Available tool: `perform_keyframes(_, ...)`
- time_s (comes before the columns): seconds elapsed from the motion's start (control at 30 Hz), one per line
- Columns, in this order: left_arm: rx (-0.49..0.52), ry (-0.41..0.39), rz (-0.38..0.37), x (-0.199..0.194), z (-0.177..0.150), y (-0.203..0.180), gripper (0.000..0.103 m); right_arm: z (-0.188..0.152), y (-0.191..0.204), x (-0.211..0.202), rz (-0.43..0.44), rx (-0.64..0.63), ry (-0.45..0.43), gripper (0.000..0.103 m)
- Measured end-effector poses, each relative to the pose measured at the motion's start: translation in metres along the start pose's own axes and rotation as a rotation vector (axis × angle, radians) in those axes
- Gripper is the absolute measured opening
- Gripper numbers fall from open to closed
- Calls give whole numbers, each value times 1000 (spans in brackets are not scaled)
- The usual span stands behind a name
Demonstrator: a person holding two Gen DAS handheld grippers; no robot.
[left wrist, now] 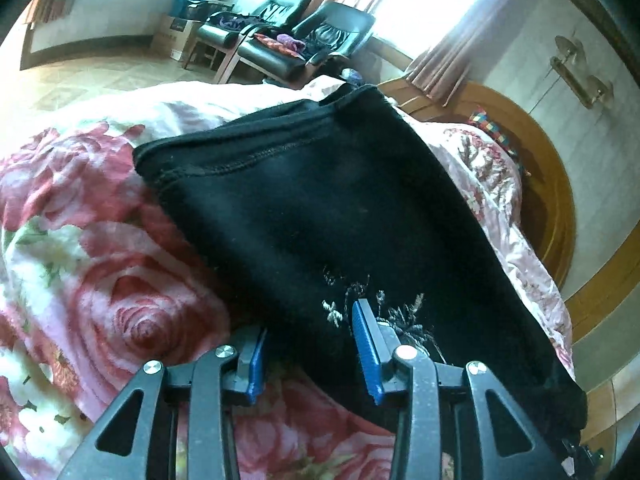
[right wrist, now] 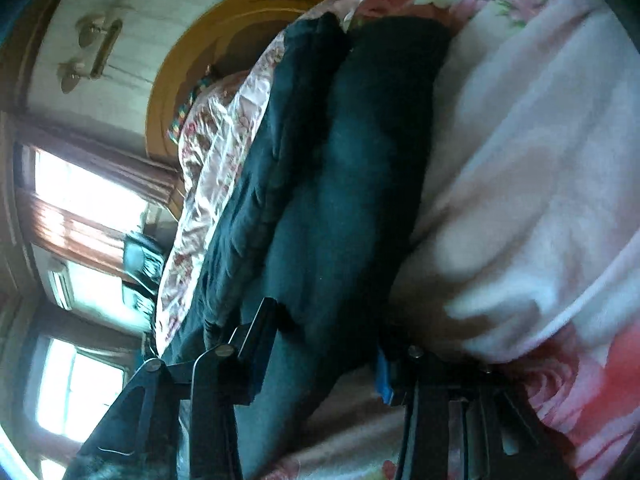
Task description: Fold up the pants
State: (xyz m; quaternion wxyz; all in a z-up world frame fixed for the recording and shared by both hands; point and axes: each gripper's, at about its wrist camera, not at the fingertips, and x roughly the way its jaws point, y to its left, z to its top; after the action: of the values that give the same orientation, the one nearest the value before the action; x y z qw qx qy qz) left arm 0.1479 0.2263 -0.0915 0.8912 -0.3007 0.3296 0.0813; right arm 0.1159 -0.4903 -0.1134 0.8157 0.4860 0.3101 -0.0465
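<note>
Black pants (left wrist: 320, 216) flat on the rose-print bed cover (left wrist: 120, 280), hem edge at far left, bare cover beside. Left gripper (left wrist: 312, 356) pinching the near edge. Right gripper (right wrist: 320, 344) clamped around bunched cloth.

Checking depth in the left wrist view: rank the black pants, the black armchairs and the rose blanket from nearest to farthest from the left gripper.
1. Black pants and rose blanket, both at the left gripper: too close to call.
2. Black armchairs, across the room, top centre.
</note>
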Motion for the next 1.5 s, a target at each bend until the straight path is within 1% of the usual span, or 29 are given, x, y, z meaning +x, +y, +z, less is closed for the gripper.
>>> perform_keyframes(0.03, -5, 1, 10, 2, 2, -3, 39, 1, -1, 0, -1, 10, 5, 43)
perform_keyframes(0.07, -8, 8, 29, 4, 4, -6, 39, 2, -2, -2, -9, 21, 5, 37)
perform_keyframes(0.1, 0, 21, 58, 5, 5, -9, 37, 2, -3, -3, -31, 28, 1, 27)
perform_keyframes(0.13, 19, 33, 84, 7, 6, -13, 34, 2, -4, -4, -42, 31, -1, 21)
perform_keyframes(0.17, 66, 49, 113, 9, 8, -21, 23, 1, -4, -6, -34, 34, -9, 15)
perform_keyframes(0.2, 99, 54, 116, 10, 9, -26, 14, -2, -2, -10, -14, 30, -27, 9)
perform_keyframes(0.23, 132, 49, 118, 9, 9, -31, 13, -3, 1, -13, -4, 22, -41, 9)
perform_keyframes(0.3, 208, 1, 125, -2, 9, -40, 11, -6, 9, -23, -1, -15, -75, 8)
perform_keyframes(0.37, 249, -41, 100, -16, 10, -45, 11, -8, 17, -34, 13, -40, -102, 8)
perform_keyframes(0.47, 236, -60, 53, -32, 15, -44, 8, -13, 24, -49, 10, -69, -134, 7)
perform_keyframes(0.57, 168, -75, 0, -50, 20, -37, 7, -21, 27, -71, -3, -67, -183, 7)
perform_keyframes(0.6, 146, -77, -20, -57, 21, -33, 7, -24, 26, -81, -4, -61, -208, 0)
perform_keyframes(0.7, 130, -77, -60, -77, 12, -26, 6, -29, 18, -112, 13, -41, -282, 0)
perform_keyframes(0.77, 146, -76, -64, -80, 8, -26, 6, -27, 10, -119, 12, -33, -260, 0)
perform_keyframes(0.83, 161, -56, -46, -75, 3, -24, 7, -26, 0, -114, -8, -15, -194, 5)
perform_keyframes(0.9, 142, -28, -27, -66, -1, -17, 7, -25, -4, -99, -27, -11, -142, 7)
perform_keyframes(0.93, 129, -18, -24, -62, -3, -14, 8, -24, -5, -94, -24, -13, -132, 11)
perform_keyframes(1.0, 116, 9, 6, -54, -7, -8, 11, -21, -4, -81, -16, -11, -115, 47)
perform_keyframes(1.03, 111, 25, 10, -51, -9, -5, 12, -19, -3, -73, -18, -13, -119, 61)
perform_keyframes(1.13, 67, 52, 18, -44, -10, 4, 21, -10, 7, -51, -51, -52, -140, 61)
perform_keyframes(1.17, 27, 56, 24, -41, -9, 8, 25, -6, 11, -42, -59, -68, -137, 60)
perform_keyframes(1.2, -2, 69, 23, -37, -9, 11, 25, -4, 12, -38, -72, -78, -132, 56)
perform_keyframes(1.23, -28, 88, 20, -32, -9, 15, 25, -1, 15, -27, -112, -98, -114, 49)
perform_keyframes(1.27, -62, 114, 16, -27, -10, 21, 25, 1, 17, -19, -133, -109, -89, 23)
perform_keyframes(1.3, -80, 121, 15, -24, -9, 23, 25, 2, 19, -7, -138, -119, -37, 7)
perform_keyframes(1.33, -97, 124, 11, -24, -8, 24, 25, 2, 21, -7, -151, -130, -39, 7)
perform_keyframes(1.37, -113, 128, 4, -23, -7, 25, 20, 1, 25, -11, -149, -152, -51, 7)
perform_keyframes(1.4, -112, 133, -6, -24, -6, 25, 7, 0, 32, -19, -141, -193, -72, 7)
perform_keyframes(1.5, -88, 93, -22, -39, -3, 25, 6, -6, 48, -40, -140, -265, -102, 7)
